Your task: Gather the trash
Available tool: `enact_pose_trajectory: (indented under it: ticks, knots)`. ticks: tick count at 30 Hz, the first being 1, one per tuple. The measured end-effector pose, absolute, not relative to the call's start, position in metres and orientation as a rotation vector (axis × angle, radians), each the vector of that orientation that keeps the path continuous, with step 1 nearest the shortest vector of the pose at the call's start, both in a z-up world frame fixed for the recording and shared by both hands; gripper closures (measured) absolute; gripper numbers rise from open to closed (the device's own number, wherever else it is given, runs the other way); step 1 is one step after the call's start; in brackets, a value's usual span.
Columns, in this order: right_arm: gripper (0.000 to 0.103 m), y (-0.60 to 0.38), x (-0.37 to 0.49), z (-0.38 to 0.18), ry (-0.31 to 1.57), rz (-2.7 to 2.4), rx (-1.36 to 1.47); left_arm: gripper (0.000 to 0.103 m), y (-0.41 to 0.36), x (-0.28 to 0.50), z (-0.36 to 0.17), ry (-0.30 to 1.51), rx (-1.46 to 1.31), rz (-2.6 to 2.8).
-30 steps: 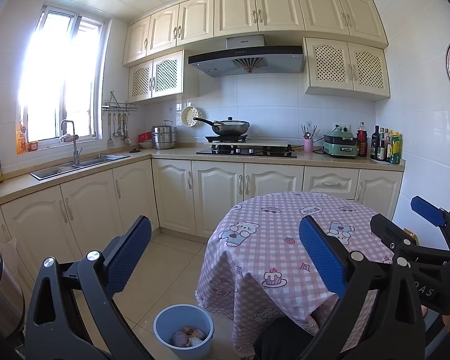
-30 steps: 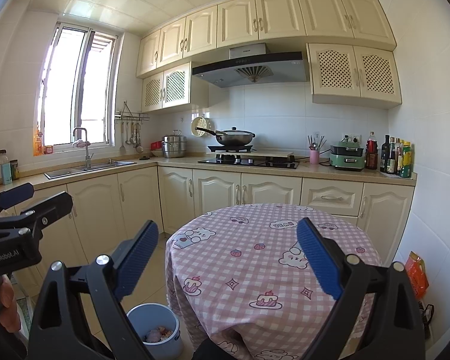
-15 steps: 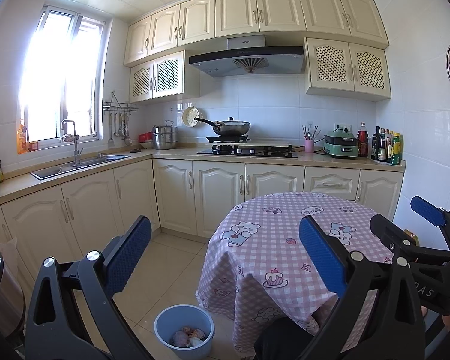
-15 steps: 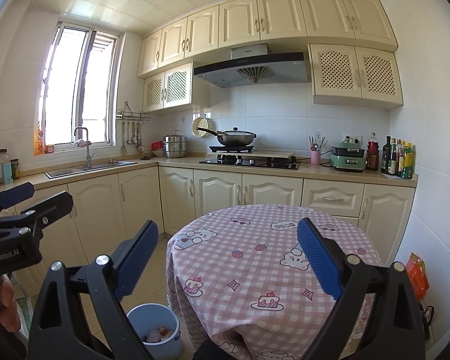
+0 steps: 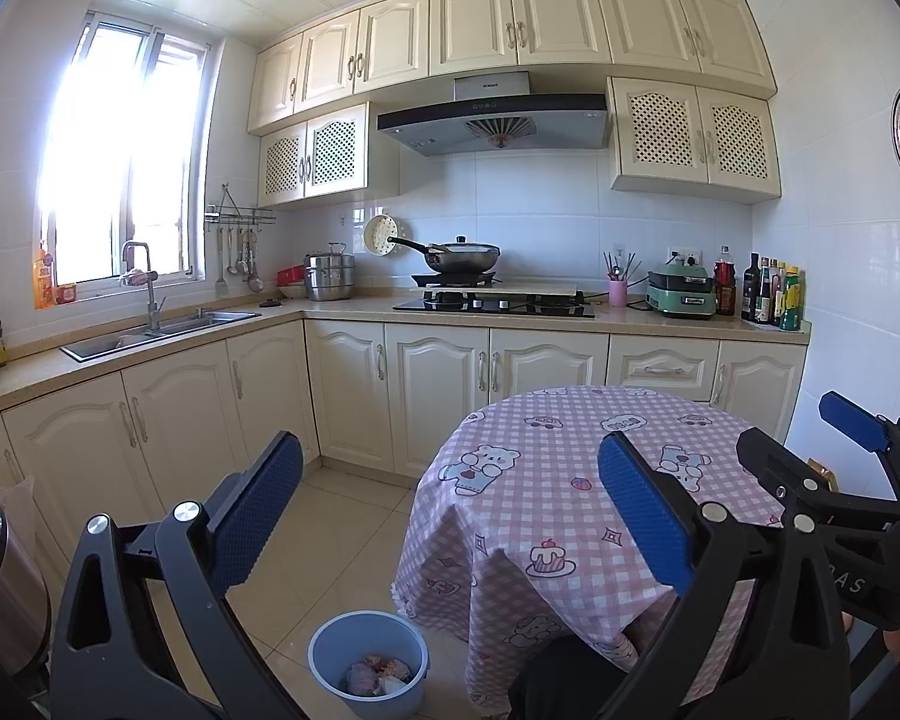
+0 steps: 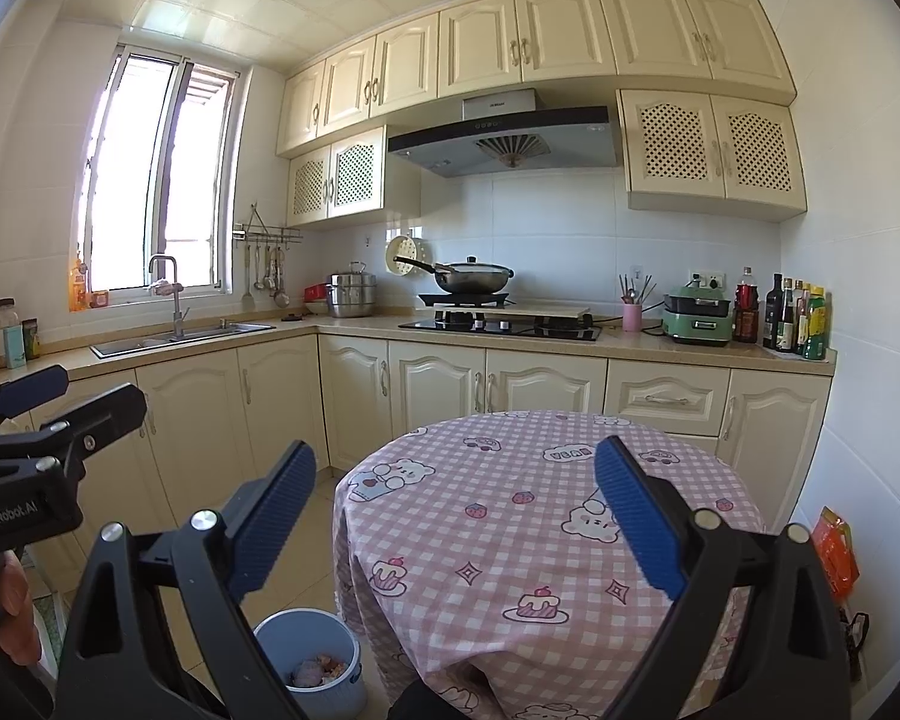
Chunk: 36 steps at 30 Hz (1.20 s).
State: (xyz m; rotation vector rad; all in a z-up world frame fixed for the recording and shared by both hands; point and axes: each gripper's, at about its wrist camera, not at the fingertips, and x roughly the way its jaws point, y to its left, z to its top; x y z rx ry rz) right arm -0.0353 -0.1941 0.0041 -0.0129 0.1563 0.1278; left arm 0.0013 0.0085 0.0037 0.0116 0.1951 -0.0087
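Against the earlier frames almost nothing differs: you hold both grippers in the same pose, and the table and bin keep their places.

Your left gripper [image 5: 450, 516] has its jaws spread wide with nothing between them; your right gripper [image 6: 456, 516] likewise, spread and empty.

Blue bin [image 5: 367, 660] stands on the floor tiles, below the left gripper's gap and just beside the table's hanging cloth. It holds crumpled trash [image 5: 377, 673] — pale and brownish lumps at the bottom.

Round table with pink checked cloth [image 6: 510, 516] fills the span between the right jaws; no loose item shows on it.

Left view only: a steel canister [image 5: 0, 588] outside the left jaw. Right view only: an orange packet [image 6: 834, 552] by the wall outside the right jaw — and fingers [image 6: 15, 612] under the left gripper's body.
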Motion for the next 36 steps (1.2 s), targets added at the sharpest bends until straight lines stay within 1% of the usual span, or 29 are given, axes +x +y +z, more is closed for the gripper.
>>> enact_pose_trajectory:
  ticks: [36]
  knots:
    - [0.011, -0.1965, -0.0352, 0.0000, 0.167, 0.132, -0.008, 0.008, 0.0073, 0.0022, 0.0032, 0.203, 0.014, -0.006]
